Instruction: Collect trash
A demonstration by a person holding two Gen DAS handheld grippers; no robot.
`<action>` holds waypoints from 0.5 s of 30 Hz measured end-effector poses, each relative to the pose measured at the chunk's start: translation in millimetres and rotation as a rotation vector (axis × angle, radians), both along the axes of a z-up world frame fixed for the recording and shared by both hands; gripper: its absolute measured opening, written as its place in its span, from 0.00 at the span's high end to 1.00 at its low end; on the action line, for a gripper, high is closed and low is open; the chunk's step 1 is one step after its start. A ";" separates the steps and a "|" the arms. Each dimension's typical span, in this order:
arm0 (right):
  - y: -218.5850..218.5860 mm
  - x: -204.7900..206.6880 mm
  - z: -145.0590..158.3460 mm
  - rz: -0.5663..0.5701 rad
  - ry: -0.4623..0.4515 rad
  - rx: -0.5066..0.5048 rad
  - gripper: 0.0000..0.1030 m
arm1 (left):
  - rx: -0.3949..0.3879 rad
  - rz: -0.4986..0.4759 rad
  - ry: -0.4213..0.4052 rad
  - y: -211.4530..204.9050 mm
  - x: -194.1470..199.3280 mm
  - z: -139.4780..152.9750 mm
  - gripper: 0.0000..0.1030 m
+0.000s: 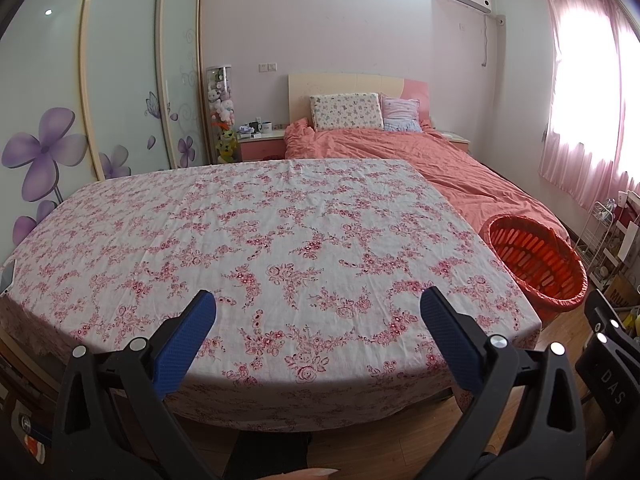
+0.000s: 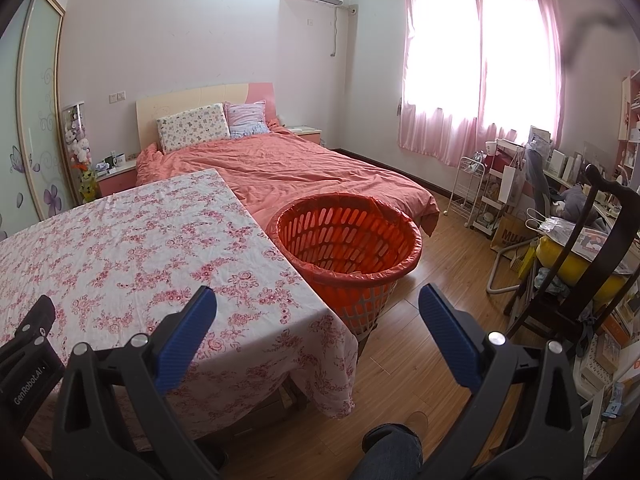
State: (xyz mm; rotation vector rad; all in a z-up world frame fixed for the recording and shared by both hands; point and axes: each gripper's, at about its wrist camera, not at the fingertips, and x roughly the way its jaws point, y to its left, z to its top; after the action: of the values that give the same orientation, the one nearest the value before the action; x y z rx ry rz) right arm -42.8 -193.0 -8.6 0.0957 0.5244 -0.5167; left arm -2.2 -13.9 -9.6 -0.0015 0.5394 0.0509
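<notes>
Basket (image 2: 348, 240) just beyond parted right gripper (image 2: 316, 308)

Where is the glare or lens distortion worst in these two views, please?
Right wrist view: the window is blown out white behind the curtain. Left wrist view: the window glares at the right edge, and the fisheye bends the wardrobe and tablecloth edges.

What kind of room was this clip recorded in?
A home bedroom, most likely. A bed with pillows and a coral duvet stands against the far wall, a sliding wardrobe with flower decals runs along one side, and a floral-clothed table and an orange basket sit nearer.
</notes>
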 end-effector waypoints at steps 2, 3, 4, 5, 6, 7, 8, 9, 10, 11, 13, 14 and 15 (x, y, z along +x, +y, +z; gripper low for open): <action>-0.1 0.1 0.0 0.000 0.000 0.000 0.04 | 0.001 0.000 0.000 -0.2 -0.8 -0.5 0.02; 0.0 0.1 0.0 0.000 0.000 0.000 0.04 | 0.001 0.000 0.000 -0.1 -0.3 -0.2 0.02; -0.1 0.2 0.0 0.000 0.001 0.000 0.04 | 0.001 0.000 0.001 -0.1 -0.1 -1.3 0.02; 0.0 0.2 -0.1 0.000 0.001 0.000 0.04 | 0.001 0.000 0.001 -0.2 -0.2 -1.4 0.02; 0.2 0.2 -0.1 0.000 0.001 0.000 0.04 | 0.001 0.000 0.001 -0.2 -0.6 -1.6 0.02; -0.4 0.2 0.2 0.000 0.001 0.000 0.04 | 0.001 0.000 0.001 -0.2 0.0 -1.1 0.02; 0.2 0.2 -0.1 0.000 0.000 0.000 0.04 | 0.001 0.000 0.001 -0.2 -0.2 -1.2 0.02; -0.1 0.3 0.0 0.000 0.001 0.000 0.04 | 0.002 0.001 0.001 -0.3 -0.5 -1.4 0.02; 0.4 0.3 -0.2 0.000 0.001 0.000 0.04 | 0.002 0.001 0.001 0.4 -0.3 -2.7 0.02; 0.3 0.3 -0.2 0.000 0.001 0.000 0.04 | 0.002 0.001 0.001 0.5 -0.8 -3.9 0.02; -0.2 0.3 0.0 0.001 0.001 0.000 0.04 | 0.002 0.000 0.002 0.5 -0.5 -3.9 0.02; 0.5 0.4 -0.2 0.000 0.001 0.000 0.04 | 0.003 0.001 0.002 0.5 -0.8 -4.1 0.02; 0.3 0.4 -0.1 0.000 0.001 0.000 0.04 | 0.003 0.000 0.002 0.5 -0.6 -3.9 0.02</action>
State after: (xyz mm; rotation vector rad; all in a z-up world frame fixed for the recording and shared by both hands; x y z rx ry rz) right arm -42.4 -192.7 -8.7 0.0950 0.5249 -0.5165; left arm -2.7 -13.3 -13.5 0.0016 0.5410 0.0523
